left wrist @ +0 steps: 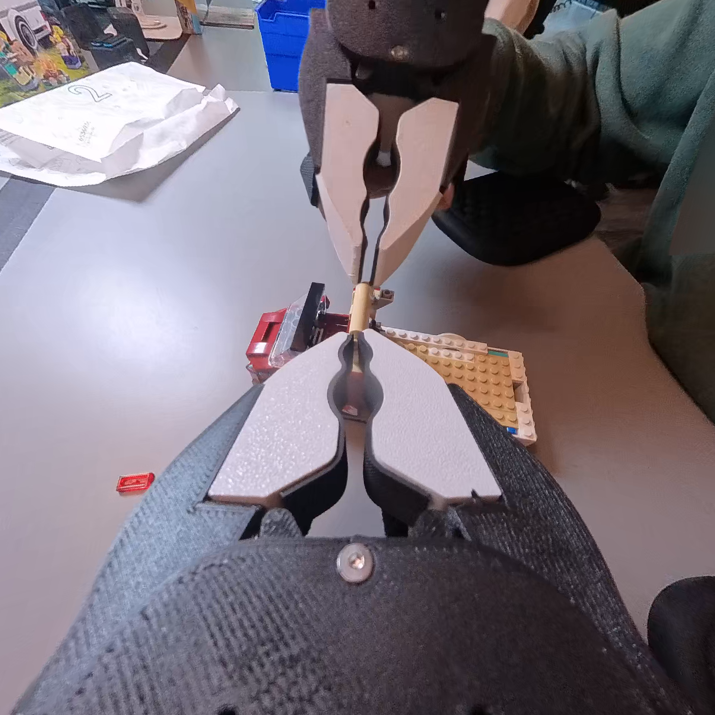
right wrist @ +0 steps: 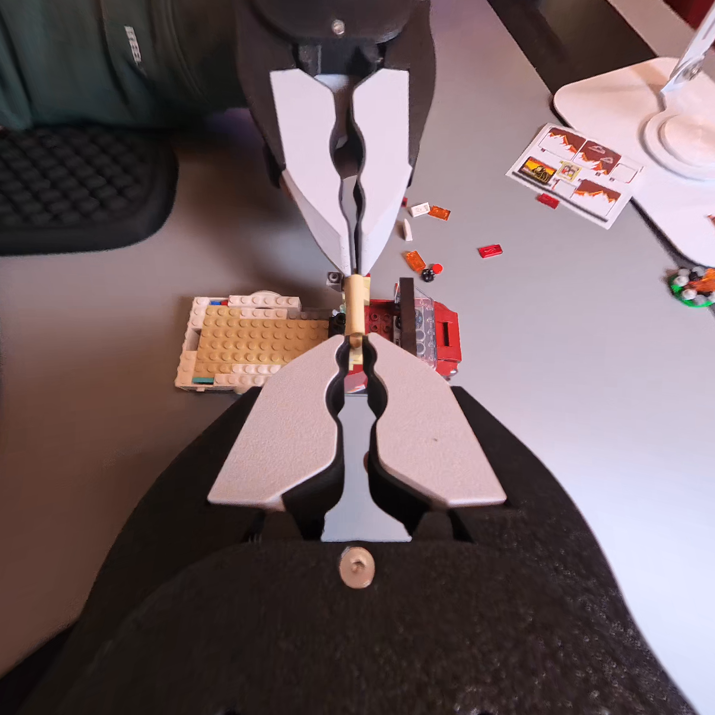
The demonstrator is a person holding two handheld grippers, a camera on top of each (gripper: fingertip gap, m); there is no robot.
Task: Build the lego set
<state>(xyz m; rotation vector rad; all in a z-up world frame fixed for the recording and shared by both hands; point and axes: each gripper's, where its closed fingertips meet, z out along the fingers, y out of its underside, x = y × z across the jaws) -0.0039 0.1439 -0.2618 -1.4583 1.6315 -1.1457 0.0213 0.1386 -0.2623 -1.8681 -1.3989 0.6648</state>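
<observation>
A tan cylinder piece (left wrist: 360,309) is held between my two grippers, just above the lego model. My left gripper (left wrist: 354,337) is shut on its near end, with a thin tan part showing between the fingers. My right gripper (left wrist: 365,279) faces it and is shut on the far end. In the right wrist view the same tan cylinder (right wrist: 354,305) spans from my right gripper (right wrist: 354,339) to my left gripper (right wrist: 356,271). Below lies the model: a tan studded plate (left wrist: 479,371) (right wrist: 247,340) joined to a red vehicle cab (left wrist: 267,340) (right wrist: 445,332) with a clear windscreen.
Loose orange, red, white and black pieces (right wrist: 425,240) lie behind the cab. A red tile (left wrist: 134,482) lies on the grey table. There are also a sticker sheet (right wrist: 572,174), a white stand base (right wrist: 638,116), a white paper bag (left wrist: 104,124), a blue bin (left wrist: 286,42) and a black cushion (right wrist: 77,185).
</observation>
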